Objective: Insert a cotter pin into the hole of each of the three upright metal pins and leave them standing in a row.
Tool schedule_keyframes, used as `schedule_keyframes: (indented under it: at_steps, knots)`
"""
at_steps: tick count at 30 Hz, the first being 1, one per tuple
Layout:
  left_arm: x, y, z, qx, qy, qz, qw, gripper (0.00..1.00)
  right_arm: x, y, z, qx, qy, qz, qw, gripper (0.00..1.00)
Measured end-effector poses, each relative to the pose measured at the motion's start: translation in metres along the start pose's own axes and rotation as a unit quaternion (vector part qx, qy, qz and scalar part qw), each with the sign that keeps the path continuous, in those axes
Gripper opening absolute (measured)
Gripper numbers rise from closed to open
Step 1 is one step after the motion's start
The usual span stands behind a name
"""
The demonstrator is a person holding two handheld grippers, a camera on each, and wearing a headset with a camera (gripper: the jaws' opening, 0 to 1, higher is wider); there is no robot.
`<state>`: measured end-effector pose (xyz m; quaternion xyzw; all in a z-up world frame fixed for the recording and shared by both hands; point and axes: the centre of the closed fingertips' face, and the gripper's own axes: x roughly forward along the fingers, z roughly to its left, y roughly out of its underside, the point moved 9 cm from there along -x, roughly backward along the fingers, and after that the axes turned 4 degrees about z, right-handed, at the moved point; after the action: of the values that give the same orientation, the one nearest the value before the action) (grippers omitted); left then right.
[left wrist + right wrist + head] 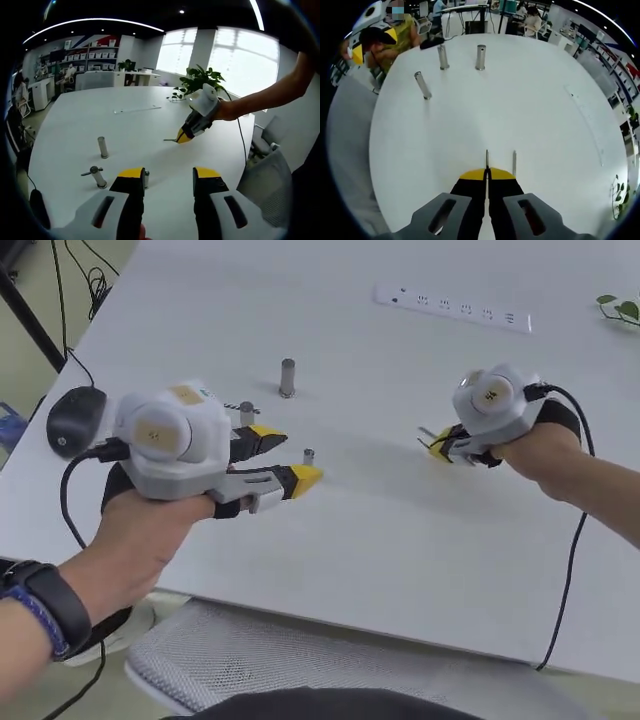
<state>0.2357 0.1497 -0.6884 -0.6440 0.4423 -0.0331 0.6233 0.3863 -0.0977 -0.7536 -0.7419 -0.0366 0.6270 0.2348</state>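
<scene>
Three upright metal pins stand on the white table (400, 530): a far pin (287, 377), a middle pin (247, 413) with a cotter pin through its top, and a short near pin (308, 455). My left gripper (288, 453) is open, its yellow tips on either side of the near pin (146, 178). The middle pin (97, 176) and far pin (102, 146) stand left of it. My right gripper (440, 446) is off to the right, shut on a thin cotter pin (487, 160) that points toward the pins (442, 56). Another cotter pin (514, 162) lies on the table beside it.
A white power strip (450, 308) lies at the table's far side. A black mouse (75, 420) sits at the left edge. A grey mesh chair (230, 660) is below the near edge. Cables trail from both grippers.
</scene>
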Motion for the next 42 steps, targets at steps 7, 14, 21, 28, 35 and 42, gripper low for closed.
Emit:
schedule_keyframes:
  at_steps: [7, 14, 21, 28, 35, 42]
  knots:
    - [0.004, -0.004, -0.002, -0.003, 0.006, -0.002, 1.0, 0.37, -0.007, -0.008, 0.009, -0.01, 0.006, -0.012, 0.9999, 0.0]
    - [0.008, -0.006, -0.004, -0.005, 0.008, -0.002, 1.0, 0.36, -0.013, -0.015, 0.016, -0.02, 0.007, -0.021, 0.9996, 0.0]
    - [0.013, -0.009, -0.007, -0.005, 0.012, -0.001, 0.9999, 0.36, -0.022, -0.024, 0.024, -0.033, 0.01, -0.033, 0.9989, 0.0]
    - [0.02, -0.011, -0.008, -0.015, 0.016, -0.001, 0.9998, 0.35, -0.027, -0.033, 0.032, -0.045, 0.012, -0.044, 0.998, 0.0]
    - [0.027, -0.014, -0.008, -0.024, 0.019, -0.003, 0.9995, 0.35, -0.031, -0.04, 0.041, -0.054, 0.011, -0.054, 0.997, 0.0]
    - [0.034, -0.015, -0.006, -0.038, 0.02, 0.002, 0.9991, 0.33, -0.035, -0.048, 0.05, -0.065, 0.01, -0.064, 0.9958, 0.0]
